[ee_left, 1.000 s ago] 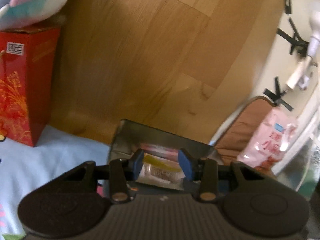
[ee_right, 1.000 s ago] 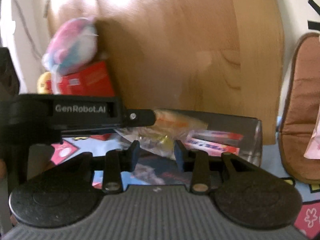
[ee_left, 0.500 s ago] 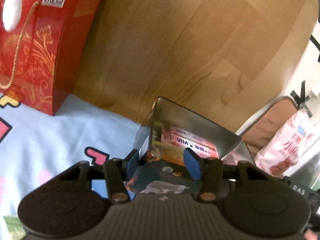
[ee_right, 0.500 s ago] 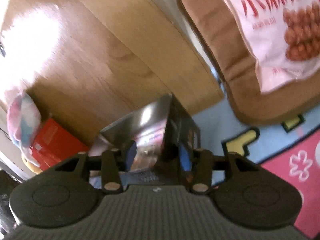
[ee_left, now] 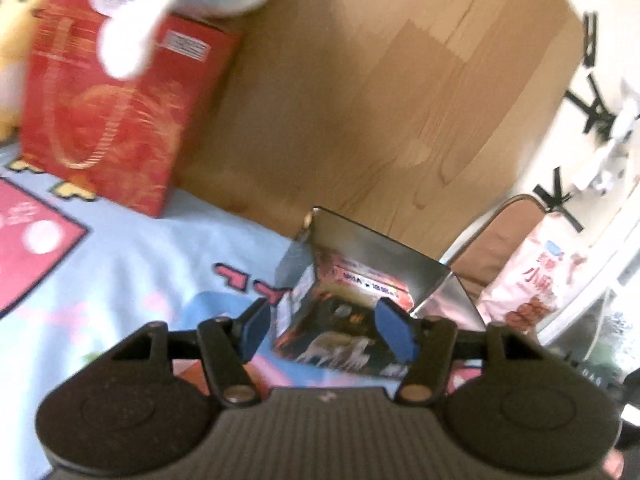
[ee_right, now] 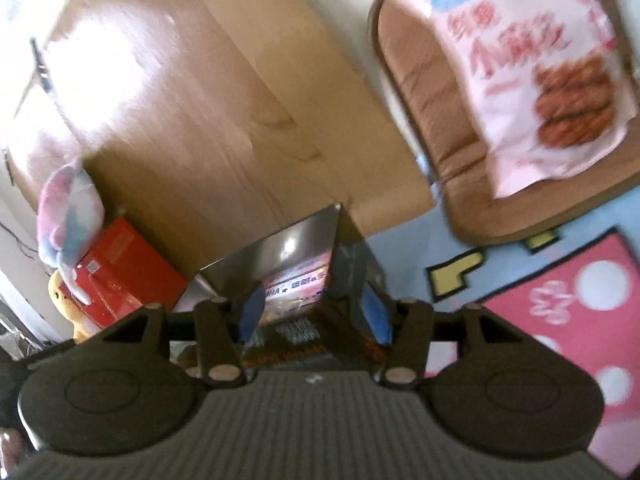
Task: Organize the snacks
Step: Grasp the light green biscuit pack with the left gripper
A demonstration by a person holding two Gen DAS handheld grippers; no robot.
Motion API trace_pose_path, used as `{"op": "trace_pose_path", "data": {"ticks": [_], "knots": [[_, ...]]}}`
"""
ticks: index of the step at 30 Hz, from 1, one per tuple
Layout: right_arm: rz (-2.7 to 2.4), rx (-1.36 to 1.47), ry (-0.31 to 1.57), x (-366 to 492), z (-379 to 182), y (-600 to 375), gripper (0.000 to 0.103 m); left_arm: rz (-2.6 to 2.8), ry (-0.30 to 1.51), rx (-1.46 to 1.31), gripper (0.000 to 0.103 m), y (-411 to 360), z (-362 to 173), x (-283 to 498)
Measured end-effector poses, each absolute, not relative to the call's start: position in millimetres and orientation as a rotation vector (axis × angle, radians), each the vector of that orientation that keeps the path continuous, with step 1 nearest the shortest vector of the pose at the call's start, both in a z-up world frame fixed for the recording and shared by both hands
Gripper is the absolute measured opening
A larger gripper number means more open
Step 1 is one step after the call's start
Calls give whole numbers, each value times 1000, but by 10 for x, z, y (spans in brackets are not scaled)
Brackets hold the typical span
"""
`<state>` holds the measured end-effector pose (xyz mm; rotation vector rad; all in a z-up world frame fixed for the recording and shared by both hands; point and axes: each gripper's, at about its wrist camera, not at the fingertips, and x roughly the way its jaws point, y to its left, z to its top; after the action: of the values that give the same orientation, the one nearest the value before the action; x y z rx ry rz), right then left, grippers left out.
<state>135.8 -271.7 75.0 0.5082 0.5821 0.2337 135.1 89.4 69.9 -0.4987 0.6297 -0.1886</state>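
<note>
The box (ee_left: 340, 320), dark and open-topped with packets (ee_left: 368, 280) inside, stands on the mat (ee_left: 132, 272) close to its far edge, in front of the wood board (ee_left: 360, 100). Step in hand, as I read it: you are framing the box with both tongs.

Left gripper (ee_left: 326, 330): jaws have just been opening, now mid-wide. The box's near corner sits between the pads, with a clear gap on the left. No grip.

Right gripper (ee_right: 314, 312): jaws likewise just opened further. They straddle the box's near wall, and pad contact cannot be told through the blur.

Next move: decide whether the box is placed, or close squarely on opposite walls before shifting it.

Left view only: the red bag (ee_left: 112, 120) at the mat's far left.

Right view only: the snack bag's (ee_right: 532, 64) full face on the brown cushion (ee_right: 432, 92) at far right, which looks not yet boxed.
</note>
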Motion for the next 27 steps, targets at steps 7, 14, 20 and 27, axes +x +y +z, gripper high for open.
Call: {"op": "trace_pose_path", "data": {"ticks": [7,14,20,27], "knots": [[315,511,784,1179,307,-2515,48,-260,693,-502,57,789,501,841],[543,307,786,790,470,-1952,46,-298,693,-492,56,856,441,427],[493,348,702,594,581,-2148,46,-211,653,-491,56,1158,500,214],[611,248,722,362,576,-1888,46,-51,684,-501,56,1486,323,279]]}}
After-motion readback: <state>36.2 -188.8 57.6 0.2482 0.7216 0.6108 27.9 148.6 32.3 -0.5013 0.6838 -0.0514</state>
